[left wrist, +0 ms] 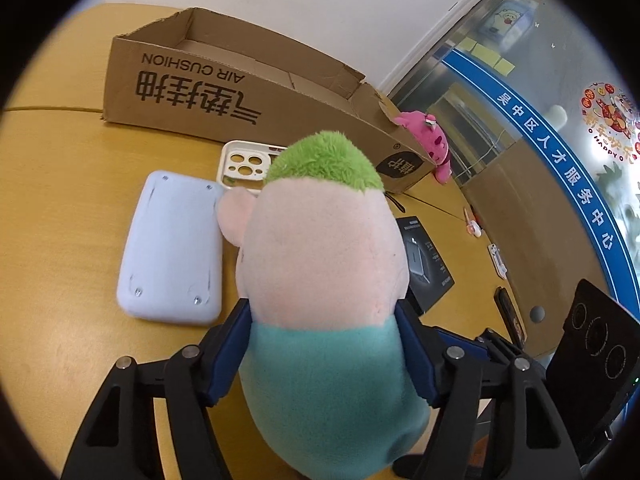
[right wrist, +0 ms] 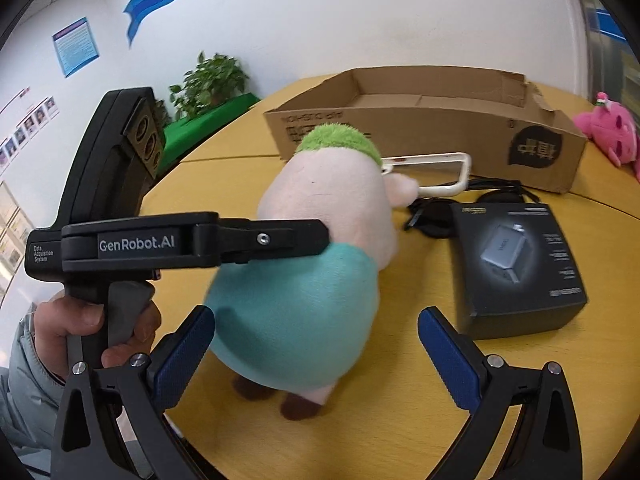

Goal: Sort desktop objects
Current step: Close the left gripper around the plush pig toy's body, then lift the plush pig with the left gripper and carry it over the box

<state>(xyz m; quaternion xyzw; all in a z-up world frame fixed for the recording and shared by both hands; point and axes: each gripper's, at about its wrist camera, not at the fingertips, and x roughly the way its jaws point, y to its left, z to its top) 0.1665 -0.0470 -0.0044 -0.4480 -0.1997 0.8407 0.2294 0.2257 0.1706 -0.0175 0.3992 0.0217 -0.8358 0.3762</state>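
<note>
A plush toy (left wrist: 320, 264) with green hair, pink head and teal body stands on the yellow table. My left gripper (left wrist: 324, 356) is shut on the plush toy's body, its blue pads pressed against both sides. The right wrist view shows the same plush toy (right wrist: 320, 272) with the left gripper (right wrist: 316, 236) clamped on it from the left. My right gripper (right wrist: 316, 348) is open and empty, just in front of the toy. An open cardboard box (left wrist: 224, 92) lies behind and also shows in the right wrist view (right wrist: 424, 128).
A pale blue device (left wrist: 172, 248) and a white phone case (left wrist: 244, 164) lie left of the toy. A black charger box (right wrist: 516, 264), a black cable (right wrist: 432, 208) and a pink plush (right wrist: 608, 132) are at the right. Small items (left wrist: 496, 260) lie near the table edge.
</note>
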